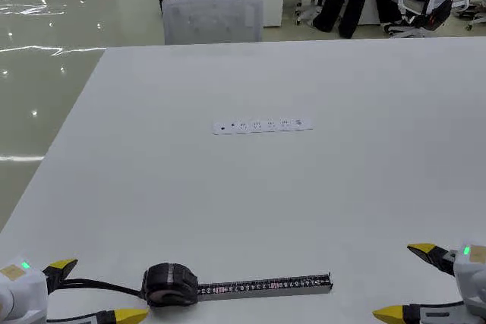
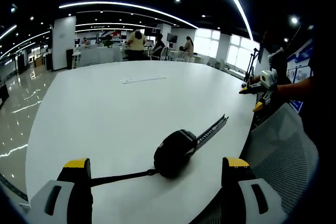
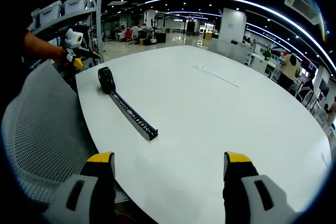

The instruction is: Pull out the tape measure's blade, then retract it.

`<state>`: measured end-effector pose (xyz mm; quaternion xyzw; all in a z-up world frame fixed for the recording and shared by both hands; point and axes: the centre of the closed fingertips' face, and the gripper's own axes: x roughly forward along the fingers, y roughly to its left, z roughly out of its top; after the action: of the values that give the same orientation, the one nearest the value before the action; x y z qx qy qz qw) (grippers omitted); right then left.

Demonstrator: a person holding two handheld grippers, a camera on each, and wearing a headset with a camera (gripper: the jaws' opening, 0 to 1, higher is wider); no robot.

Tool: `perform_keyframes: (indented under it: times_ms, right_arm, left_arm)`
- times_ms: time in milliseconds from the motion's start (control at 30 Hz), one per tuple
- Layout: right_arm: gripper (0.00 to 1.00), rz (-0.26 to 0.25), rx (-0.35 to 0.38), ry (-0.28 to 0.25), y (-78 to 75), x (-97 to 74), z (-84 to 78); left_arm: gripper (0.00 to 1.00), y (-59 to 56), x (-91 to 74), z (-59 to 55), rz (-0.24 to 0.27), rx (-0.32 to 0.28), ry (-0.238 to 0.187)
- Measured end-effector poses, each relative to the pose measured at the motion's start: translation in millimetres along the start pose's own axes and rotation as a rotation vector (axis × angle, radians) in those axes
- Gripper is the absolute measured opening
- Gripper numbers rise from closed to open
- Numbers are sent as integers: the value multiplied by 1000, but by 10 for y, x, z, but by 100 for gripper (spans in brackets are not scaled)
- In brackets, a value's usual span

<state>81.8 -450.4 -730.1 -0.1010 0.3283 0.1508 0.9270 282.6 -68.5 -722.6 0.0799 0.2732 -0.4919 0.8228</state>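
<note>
The tape measure [image 1: 170, 284] is lying at the bench's [image 1: 228, 202] near edge, blade [image 1: 266, 286] out; left gripper [image 1: 97, 290] and right gripper [image 1: 404, 281], jaws apart, are flanking it, seemingly for retracting.

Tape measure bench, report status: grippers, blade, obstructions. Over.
Left gripper open, right gripper open, both empty. Tape measure on table, blade out, lying flat. Power strip far off, no obstruction.

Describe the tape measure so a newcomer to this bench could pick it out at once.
Start at the big white table and go to its near edge, left of centre. There sits the tape measure, a rounded black case with its marked blade run out flat to the right. The table's other item, a power strip at the middle, is flat and white.
</note>
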Motion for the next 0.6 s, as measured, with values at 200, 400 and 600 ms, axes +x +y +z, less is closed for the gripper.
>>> perform_keyframes:
  times_ms: [200, 400, 600]
  right_arm:
    - [94, -21, 17, 4, 58, -112, -124]
    - [99, -21, 19, 12, 139, -239, -191]
    - [100, -11, 60, 19, 201, -262, -245]
  left_arm:
    - [100, -5, -79, -63, 7, 11, -14]
    - [100, -48, -166, -55, 10, 11, 1]
    - [100, -76, -189, -150, 7, 0, 28]
